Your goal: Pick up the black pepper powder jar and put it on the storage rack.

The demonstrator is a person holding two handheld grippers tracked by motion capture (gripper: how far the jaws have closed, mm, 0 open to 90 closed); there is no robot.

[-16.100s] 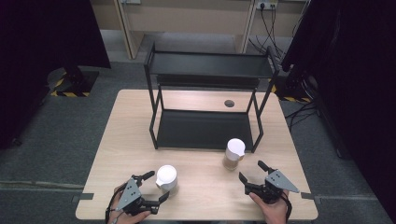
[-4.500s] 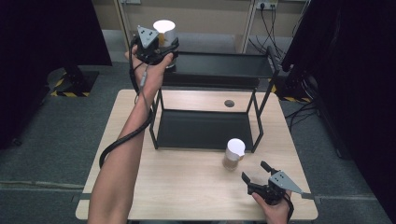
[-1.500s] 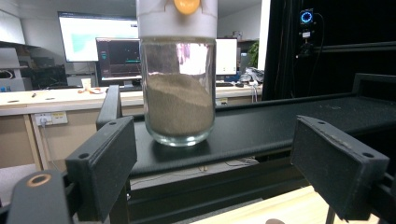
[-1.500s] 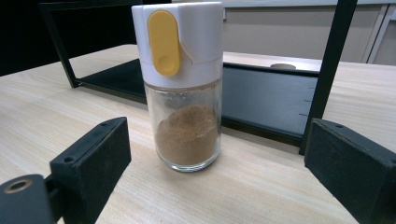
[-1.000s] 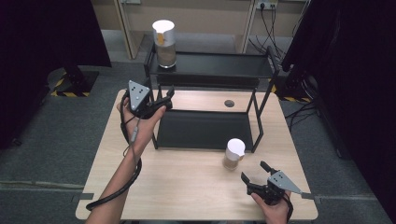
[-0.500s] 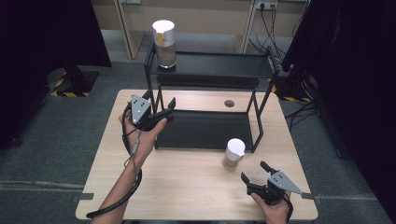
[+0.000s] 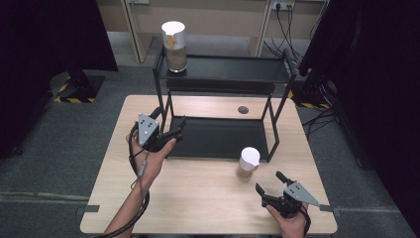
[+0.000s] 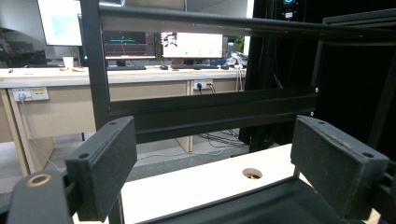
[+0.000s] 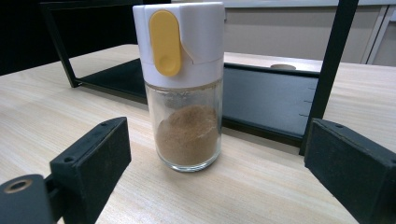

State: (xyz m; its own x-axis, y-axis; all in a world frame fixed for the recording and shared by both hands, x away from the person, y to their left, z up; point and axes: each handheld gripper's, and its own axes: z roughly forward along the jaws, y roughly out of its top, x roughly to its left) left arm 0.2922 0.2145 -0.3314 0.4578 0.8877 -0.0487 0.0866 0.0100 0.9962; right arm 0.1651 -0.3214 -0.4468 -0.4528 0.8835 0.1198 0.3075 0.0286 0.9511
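Observation:
A glass spice jar (image 7: 174,45) with a white cap stands on the left end of the top shelf of the black two-tier rack (image 7: 225,74). My left gripper (image 7: 170,118) hovers open and empty at the rack's front left post, facing the lower shelf (image 8: 261,200); its jaws (image 8: 215,172) hold nothing. A second spice jar (image 7: 247,163), with brown powder and a white cap with a yellow flap (image 9: 184,88), stands upright on the table by the rack's front right leg. My right gripper (image 7: 268,181) rests open near the table's front edge, just short of that jar (image 9: 219,158).
The wooden table (image 7: 198,198) has a round cable hole (image 7: 242,109) behind the rack. The rack's lower shelf (image 7: 218,136) is bare. Dark curtains flank both sides. Desks with monitors (image 8: 191,44) stand beyond the table.
My left hand has come down and back toward the near side, away from the top shelf. The jar stays on the top shelf. The right gripper and the second jar have not moved.

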